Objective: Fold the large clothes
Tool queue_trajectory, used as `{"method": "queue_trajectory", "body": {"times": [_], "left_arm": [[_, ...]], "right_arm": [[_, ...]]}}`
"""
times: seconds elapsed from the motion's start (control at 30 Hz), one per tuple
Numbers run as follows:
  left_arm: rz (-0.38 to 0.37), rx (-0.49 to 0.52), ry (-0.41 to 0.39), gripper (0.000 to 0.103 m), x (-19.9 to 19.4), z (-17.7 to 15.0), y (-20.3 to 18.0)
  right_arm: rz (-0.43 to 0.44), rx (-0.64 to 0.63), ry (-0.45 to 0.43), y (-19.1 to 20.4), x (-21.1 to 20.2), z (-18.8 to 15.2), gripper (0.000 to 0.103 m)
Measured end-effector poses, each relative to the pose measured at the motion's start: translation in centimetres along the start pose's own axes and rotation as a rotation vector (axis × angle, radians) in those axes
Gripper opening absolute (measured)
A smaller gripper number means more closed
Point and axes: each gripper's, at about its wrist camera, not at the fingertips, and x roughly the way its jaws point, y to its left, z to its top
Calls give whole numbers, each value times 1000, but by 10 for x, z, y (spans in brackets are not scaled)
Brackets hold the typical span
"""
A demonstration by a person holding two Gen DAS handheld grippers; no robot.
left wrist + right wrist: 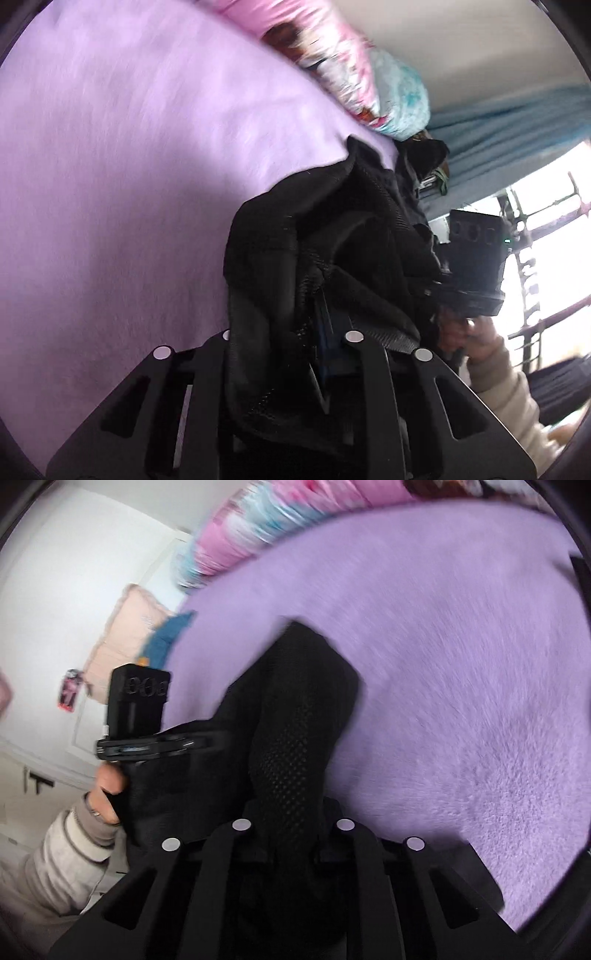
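Note:
A black mesh garment (332,229) hangs bunched over a purple fleece bed cover (110,184). My left gripper (319,314) is shut on a thick fold of it, and the cloth drapes over the fingers and hides their tips. In the right wrist view the same garment (295,701) rises from between the fingers of my right gripper (291,808), which is shut on it. Each view shows the other gripper's body beside the cloth, the right one (476,258) and the left one (140,709), each held by a hand (107,790) in a pale striped sleeve.
The purple cover (461,664) spreads wide under both grippers. A pink and blue patterned duvet (332,66) lies along its far edge. A blue curtain (498,140) and a bright window (554,221) are at the right. A peach cushion (125,635) leans against a white wall.

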Motion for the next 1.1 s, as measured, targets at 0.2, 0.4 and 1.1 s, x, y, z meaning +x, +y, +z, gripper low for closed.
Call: {"method": "queue_trajectory", "body": {"times": [0.2,0.4,1.1], "left_arm": [[-107,201,-123,12,-53,-9,-72],[-133,444,-82,12,-85,-72,-137],[-247,698,118,86,-154,-274,-138]], "right_arm": [[-26,-136,-88,62,-56,-24,11],[-138,-389,-83,136,-92,-100,11],[-154,-396,-152,173,-149,-244,88]]}}
